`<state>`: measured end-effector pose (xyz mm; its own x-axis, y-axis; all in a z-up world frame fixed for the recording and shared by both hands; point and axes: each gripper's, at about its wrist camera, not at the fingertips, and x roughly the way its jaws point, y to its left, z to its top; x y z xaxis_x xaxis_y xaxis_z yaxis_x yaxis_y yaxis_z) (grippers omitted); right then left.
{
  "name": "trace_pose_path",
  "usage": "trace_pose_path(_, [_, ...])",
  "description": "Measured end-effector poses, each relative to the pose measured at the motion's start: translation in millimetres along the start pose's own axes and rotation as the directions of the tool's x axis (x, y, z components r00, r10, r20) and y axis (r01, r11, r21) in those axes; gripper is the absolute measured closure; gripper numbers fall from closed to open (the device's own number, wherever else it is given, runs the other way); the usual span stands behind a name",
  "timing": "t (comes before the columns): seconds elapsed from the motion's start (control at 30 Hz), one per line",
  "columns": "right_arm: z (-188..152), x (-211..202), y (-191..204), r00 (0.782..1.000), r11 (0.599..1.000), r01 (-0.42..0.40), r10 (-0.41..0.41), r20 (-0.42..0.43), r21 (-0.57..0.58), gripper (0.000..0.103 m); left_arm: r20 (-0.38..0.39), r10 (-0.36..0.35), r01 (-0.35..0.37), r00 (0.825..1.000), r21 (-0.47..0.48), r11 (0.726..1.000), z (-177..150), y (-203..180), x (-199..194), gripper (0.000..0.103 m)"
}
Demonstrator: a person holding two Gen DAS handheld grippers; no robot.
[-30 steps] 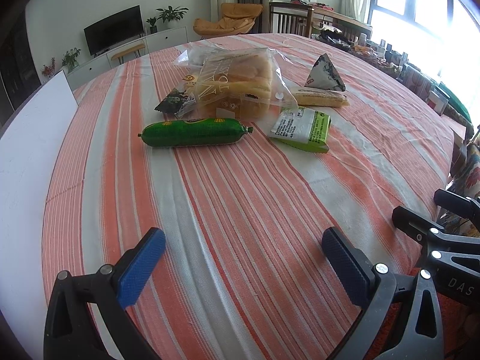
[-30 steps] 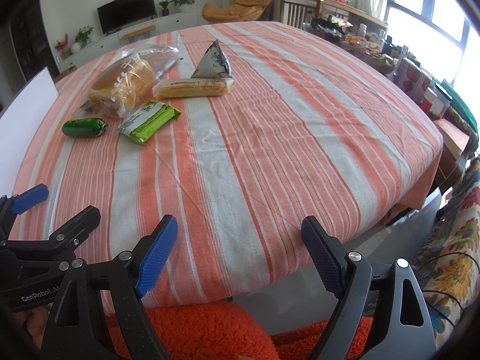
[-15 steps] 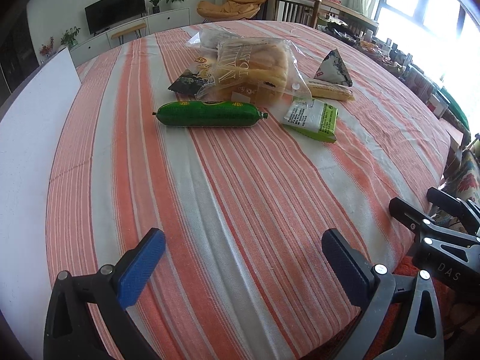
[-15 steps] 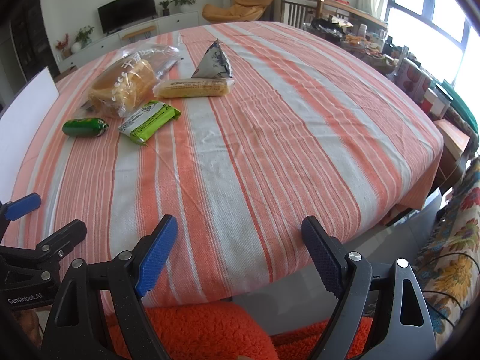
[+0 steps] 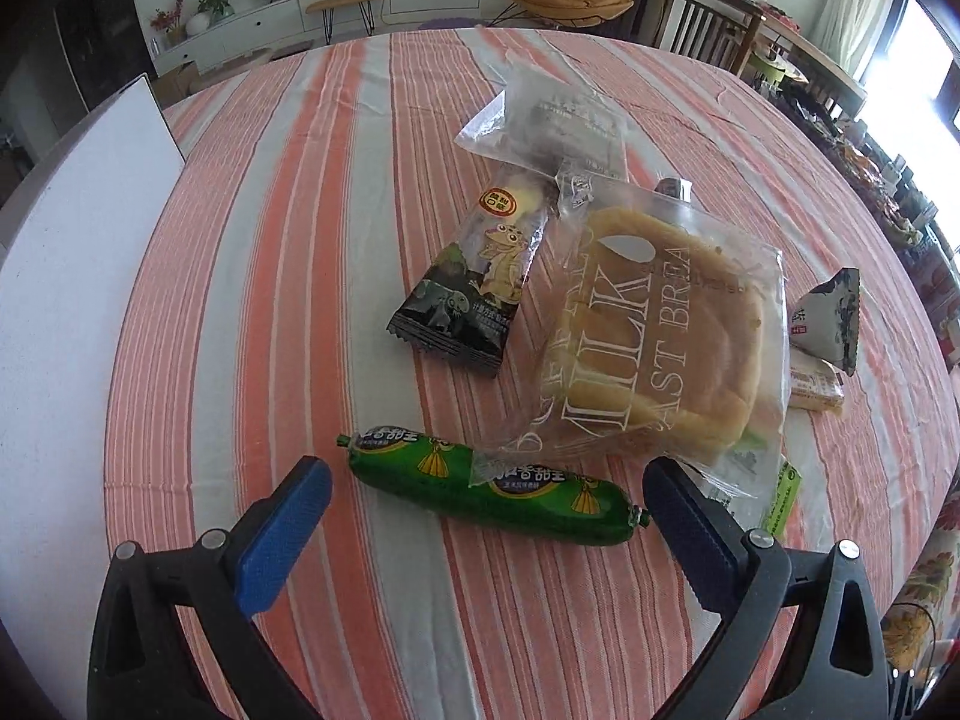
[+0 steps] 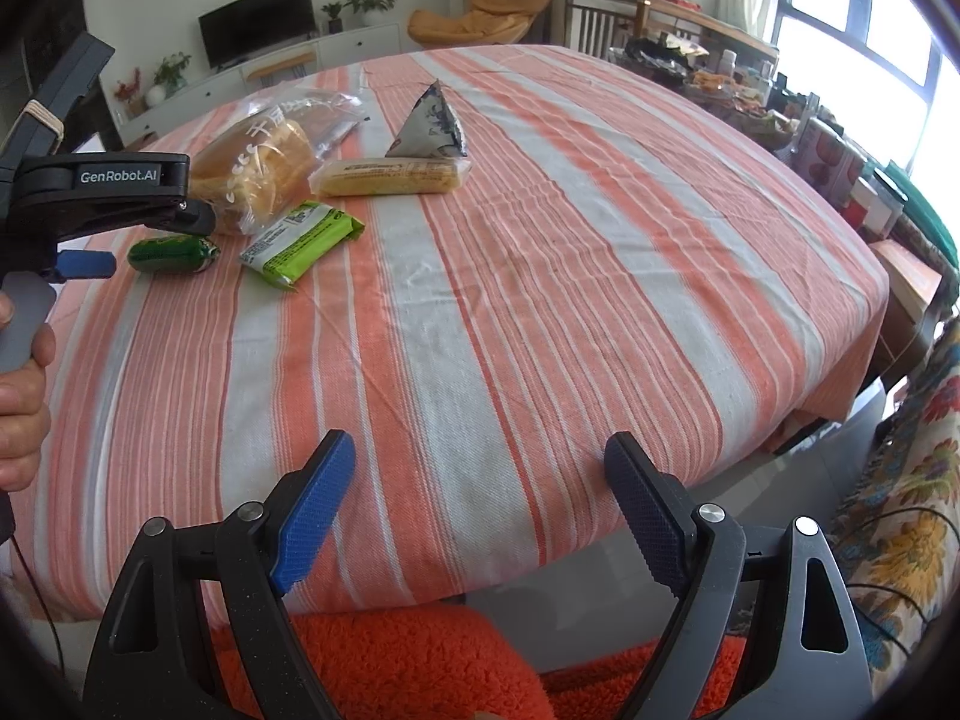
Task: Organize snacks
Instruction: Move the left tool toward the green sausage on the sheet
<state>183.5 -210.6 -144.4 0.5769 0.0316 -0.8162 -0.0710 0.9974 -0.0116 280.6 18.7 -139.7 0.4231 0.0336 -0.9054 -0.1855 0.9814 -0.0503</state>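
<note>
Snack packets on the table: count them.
7: green sausage, dinosaur packet, bread bag, clear pouch, triangular packet, yellow bar, green packet. More may hide.

The left tongs (image 5: 487, 531) fill the bottom of the left wrist view, their blue-padded fingers (image 5: 282, 534) spread wide with nothing clamped between them. In the right wrist view they show again at the left edge, upper half, level and pointing toward frame centre, with the person's left hand (image 6: 21, 384) below, wrapped around the grey handle. The right tongs (image 6: 480, 516) sit at the bottom centre of that view, also spread wide and holding nothing.
</note>
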Motion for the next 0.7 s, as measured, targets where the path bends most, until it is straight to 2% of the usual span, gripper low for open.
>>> trace_pose_path(0.17, [1.3, 1.2, 1.0, 1.000, 1.000, -0.001, 0.001, 0.001, -0.001, 0.015, 0.003, 0.045, -0.045, 0.999, 0.007, 0.999, -7.5, 21.7, -7.9, 0.000])
trace_pose_path(0.33, [1.1, 1.4, 0.6, 1.000, 1.000, -0.001, 0.001, 0.001, -0.001, 0.015, -0.006, 0.028, -0.029, 1.000, -0.020, 0.999, -14.6, 37.9, -17.3, 0.000])
trace_pose_path(0.43, [1.2, 1.5, 0.6, 1.000, 1.000, -0.001, 0.001, 0.001, -0.001, 0.015, -0.005, 0.026, -0.026, 1.000, -0.023, 0.999, -13.1, 36.5, -16.1, 0.000])
trace_pose_path(0.53, [1.2, 1.6, 0.4, 1.000, 1.000, -0.001, 0.001, 0.001, -0.001, 0.015, -0.014, -0.016, 0.016, 1.000, -0.046, 0.999, -7.1, 32.1, -7.2, 0.000])
trace_pose_path(0.63, [1.0, 1.8, 0.0, 1.000, 1.000, -0.002, 0.002, 0.002, -0.002, 0.015, -0.041, -0.013, 0.011, 0.999, -0.062, 0.998, -1.5, 26.4, 7.9, 0.000])
trace_pose_path(0.7, [0.2, 1.6, -0.5, 1.000, 1.000, -0.003, 0.003, 0.004, -0.001, 0.015, -0.030, 0.016, -0.017, 0.999, -0.037, 0.999, -0.7, 20.9, 10.7, 0.001])
